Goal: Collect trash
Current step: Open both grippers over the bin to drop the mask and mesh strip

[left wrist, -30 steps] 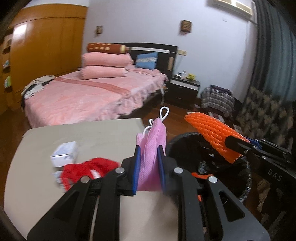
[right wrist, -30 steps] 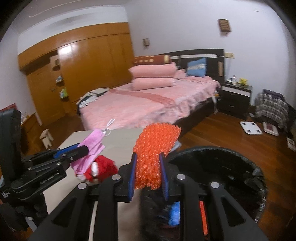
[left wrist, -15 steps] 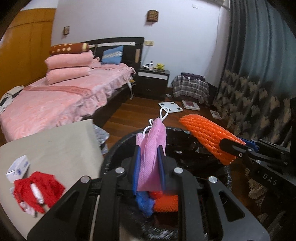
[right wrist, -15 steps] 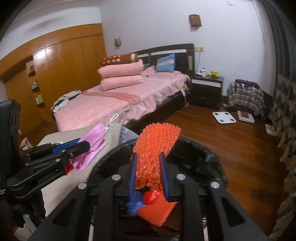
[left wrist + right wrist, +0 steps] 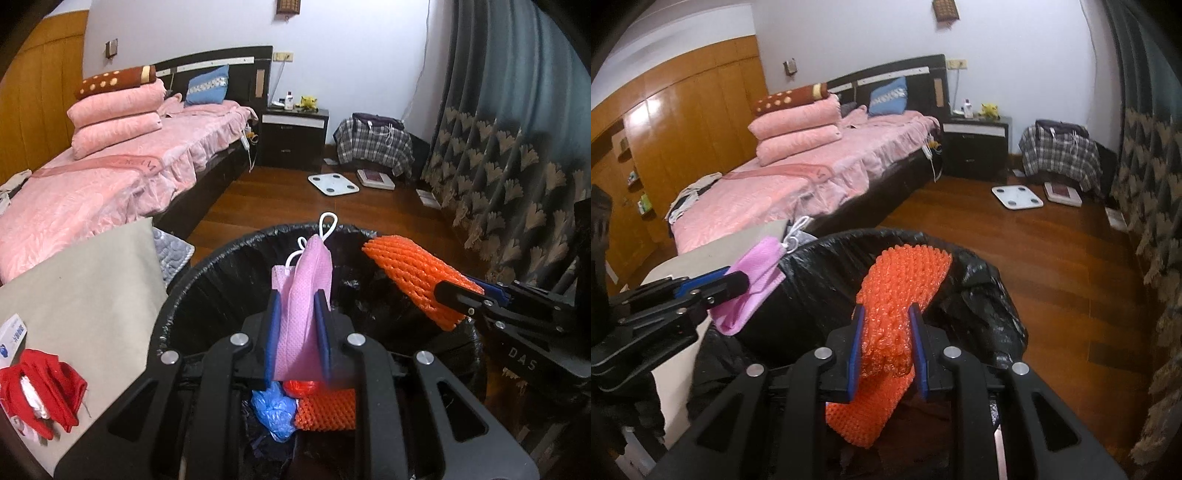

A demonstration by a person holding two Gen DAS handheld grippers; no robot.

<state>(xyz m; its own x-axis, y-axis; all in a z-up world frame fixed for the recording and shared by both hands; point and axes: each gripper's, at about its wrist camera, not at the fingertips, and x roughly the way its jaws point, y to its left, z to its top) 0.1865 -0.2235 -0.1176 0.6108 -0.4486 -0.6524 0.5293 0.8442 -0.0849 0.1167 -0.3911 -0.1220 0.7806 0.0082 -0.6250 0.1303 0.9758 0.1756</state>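
Jaws of the left gripper (image 5: 297,314) clamp a pink face mask (image 5: 301,295), and those of the right gripper (image 5: 887,332) clamp an orange foam net (image 5: 897,291). Both pieces hang above the black-lined trash bin (image 5: 221,280) beside the desk (image 5: 85,280), where red trash (image 5: 44,391) lies.

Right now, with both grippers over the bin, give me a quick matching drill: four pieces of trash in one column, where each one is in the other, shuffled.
Things:
1. pink fabric face mask
2. orange foam mesh sleeve
3. crumpled blue plastic bag
4. red crumpled wrapper

Places:
A. lying on the beige tabletop
B. clamped in the right gripper
C. at the bottom of the black-lined trash bin
D. clamped in the left gripper

Pairs: 1-D, 2-B, 3-C, 4-A
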